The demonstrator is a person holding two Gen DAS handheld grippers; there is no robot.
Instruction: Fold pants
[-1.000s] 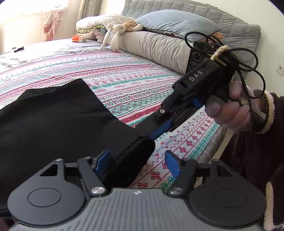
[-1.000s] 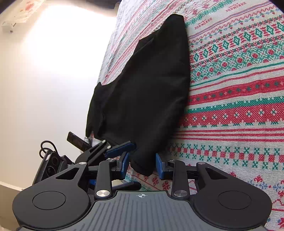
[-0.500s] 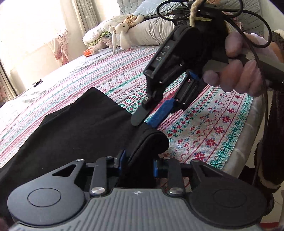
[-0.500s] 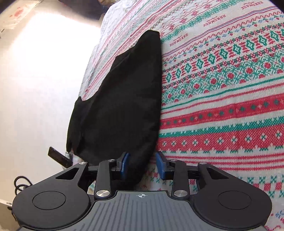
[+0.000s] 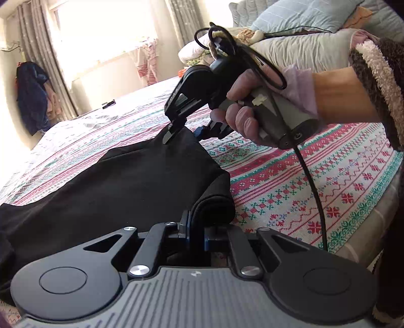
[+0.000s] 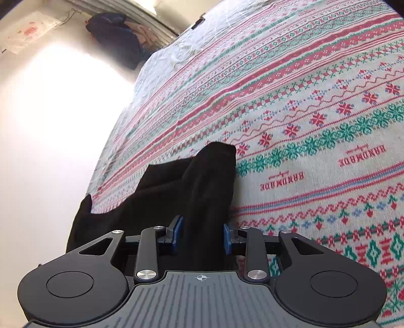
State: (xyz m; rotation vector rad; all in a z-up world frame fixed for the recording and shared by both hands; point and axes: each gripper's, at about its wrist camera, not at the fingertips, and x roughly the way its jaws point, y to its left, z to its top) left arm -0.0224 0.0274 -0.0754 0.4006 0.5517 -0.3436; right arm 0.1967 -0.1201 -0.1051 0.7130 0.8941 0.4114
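Observation:
Black pants point(image 5: 121, 186) lie on a patterned bedspread point(image 5: 315, 176). My left gripper point(image 5: 195, 236) is shut on a rolled corner of the pants' near edge. My right gripper shows in the left wrist view point(image 5: 181, 131), held by a hand, pinching the far corner of the same end. In the right wrist view my right gripper point(image 6: 201, 238) holds a thick fold of the pants point(image 6: 202, 191) between its blue pads point(image 6: 178, 234). The cloth between both grippers is lifted off the bed.
The bedspread point(image 6: 315, 113) stretches wide to the right and far side. Pillows point(image 5: 310, 17) and a grey headboard stand at the bed's head. A window with curtains point(image 5: 38, 50) and hanging clothes point(image 5: 31, 98) lie beyond. A small dark object point(image 5: 109, 103) rests on the far bedspread.
My left gripper has closed on the pants' corner. My right gripper has closed on the other corner. Both have lifted the end and carried it over the rest of the pants.

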